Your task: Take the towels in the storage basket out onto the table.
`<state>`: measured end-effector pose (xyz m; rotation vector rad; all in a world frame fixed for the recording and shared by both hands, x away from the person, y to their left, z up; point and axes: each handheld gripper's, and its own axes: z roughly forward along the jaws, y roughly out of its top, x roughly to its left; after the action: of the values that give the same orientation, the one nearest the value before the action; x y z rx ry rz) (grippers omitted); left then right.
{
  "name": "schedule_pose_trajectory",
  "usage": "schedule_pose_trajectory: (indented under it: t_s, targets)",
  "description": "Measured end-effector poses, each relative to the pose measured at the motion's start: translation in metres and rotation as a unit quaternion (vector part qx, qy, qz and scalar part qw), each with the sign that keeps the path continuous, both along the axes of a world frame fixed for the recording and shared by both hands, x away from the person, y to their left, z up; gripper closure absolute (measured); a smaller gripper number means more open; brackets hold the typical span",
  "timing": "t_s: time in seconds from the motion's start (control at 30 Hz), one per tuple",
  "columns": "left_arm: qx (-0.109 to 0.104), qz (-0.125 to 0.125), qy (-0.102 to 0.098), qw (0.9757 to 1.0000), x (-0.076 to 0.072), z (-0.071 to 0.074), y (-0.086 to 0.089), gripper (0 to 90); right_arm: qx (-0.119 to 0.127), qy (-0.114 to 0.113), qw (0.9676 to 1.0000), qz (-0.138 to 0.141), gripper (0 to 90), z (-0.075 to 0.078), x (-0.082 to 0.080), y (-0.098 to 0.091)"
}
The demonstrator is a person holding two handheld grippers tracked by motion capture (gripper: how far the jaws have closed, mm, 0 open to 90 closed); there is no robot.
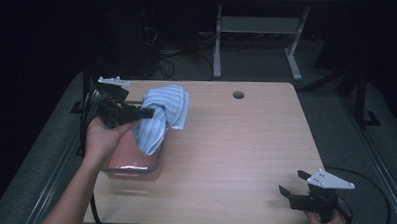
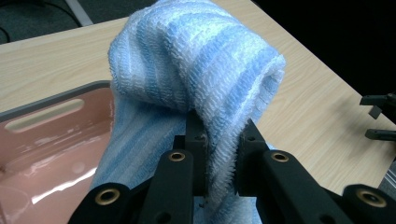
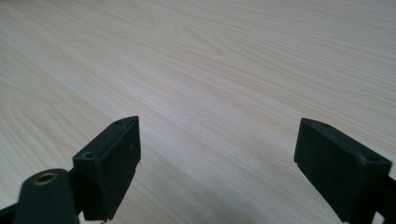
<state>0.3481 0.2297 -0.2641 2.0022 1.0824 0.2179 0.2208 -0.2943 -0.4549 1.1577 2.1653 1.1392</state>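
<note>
One towel (image 1: 162, 115) hangs clenched in our left claw (image 1: 147, 111) over the pink tub (image 1: 134, 166) at nine o'clock; right claw (image 1: 293, 183) released; next, lower it in.

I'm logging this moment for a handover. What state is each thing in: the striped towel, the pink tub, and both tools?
left tool: shut on the towel, held over the tub.
blue striped towel: bunched and lifted, its lower end hanging at the tub.
pink tub: upright on the table, glossy inside.
right tool: open, holding nothing, low over the bare table.
</note>
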Motion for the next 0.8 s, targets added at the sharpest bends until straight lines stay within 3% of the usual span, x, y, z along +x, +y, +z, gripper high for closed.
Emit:
schedule_pose_trajectory:
  t_s: [0.8]
  targets:
    - [0.009,-0.038,0.017,0.9991,0.012,-0.012,-0.043,79.3,0.0,-0.003,1.0,0.0,14.2,0.001,-0.001,0.0]
